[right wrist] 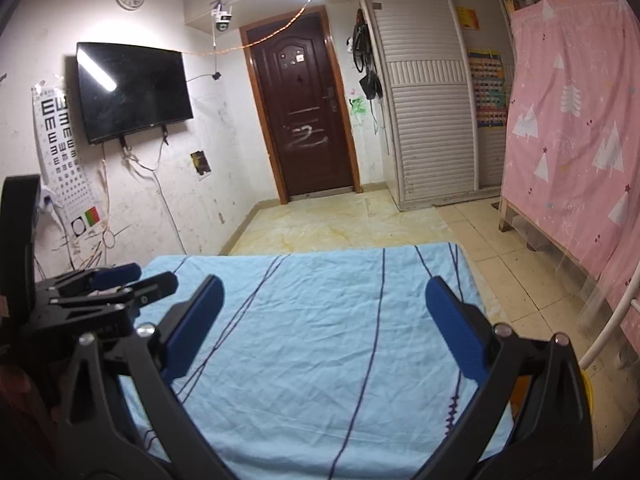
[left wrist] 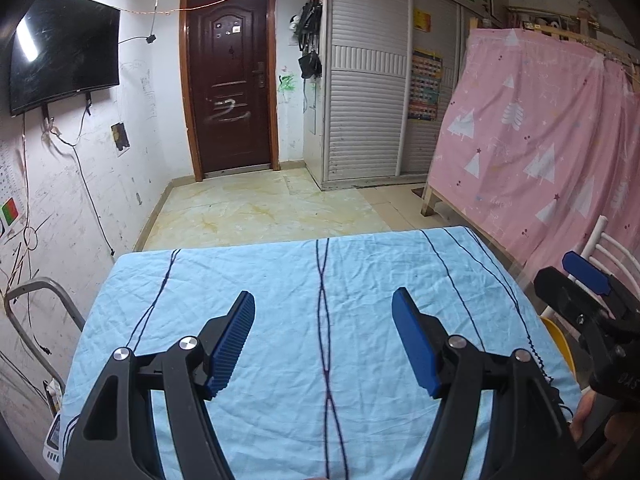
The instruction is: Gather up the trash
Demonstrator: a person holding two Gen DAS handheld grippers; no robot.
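Note:
My left gripper (left wrist: pixel 323 300) is open and empty, held above a table with a light blue cloth (left wrist: pixel 280 320) with dark wavy lines. My right gripper (right wrist: pixel 324 286) is open and empty above the same cloth (right wrist: pixel 320 340). The right gripper also shows at the right edge of the left wrist view (left wrist: pixel 588 280), and the left gripper at the left edge of the right wrist view (right wrist: pixel 120 280). No trash shows on the cloth in either view.
A pink tree-print curtain on a wooden frame (left wrist: pixel 540 140) stands to the right. A white chair (left wrist: pixel 608 248) and something yellow (left wrist: pixel 560 340) sit by the table's right side. A metal frame (left wrist: pixel 36 304) stands at the left. Door (left wrist: pixel 230 80), wall TV (right wrist: pixel 132 92), tiled floor (left wrist: pixel 260 208) beyond.

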